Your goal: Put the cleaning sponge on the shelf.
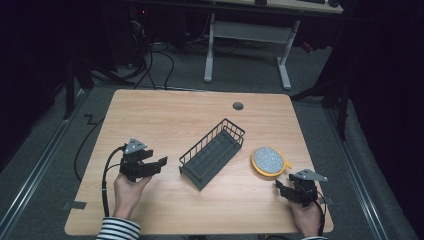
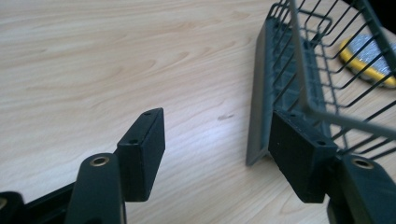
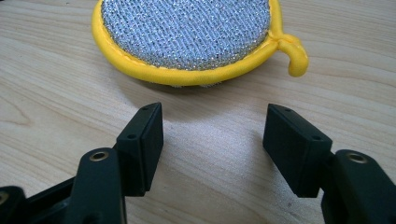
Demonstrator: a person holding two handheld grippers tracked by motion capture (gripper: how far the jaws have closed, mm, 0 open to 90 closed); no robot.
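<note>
The pale wooden counter [image 1: 165, 115] is carrying two things. Sitting near its middle, turned at a slant, is the dark wire-mesh rectangular basket [image 1: 212, 152]. Toward the right edge, and apart from the basket, the round scouring pad with a silver mesh face and yellow fabric rim [image 1: 270, 161] is lying flat, its small yellow loop [image 3: 294, 53] sticking out to one side.

The left claw [image 1: 161, 165] is hovering by the basket's near end with its jaws standing wide and nothing between them; in the left gripper view one jaw is sitting right against the basket's corner [image 2: 261, 140] (whether touching, I cannot tell).

The right claw [image 1: 281, 187] is resting low near the front right corner, just short of the pad, jaws spread wide and empty.

The likely work is lifting the pad into the basket. The pad is thin and lying flush on the wood, so jaws closing too high are liable to skate over its rim; pressing forward could simply be pushing it away. A nudge from the left claw could be shifting the light basket.
</note>
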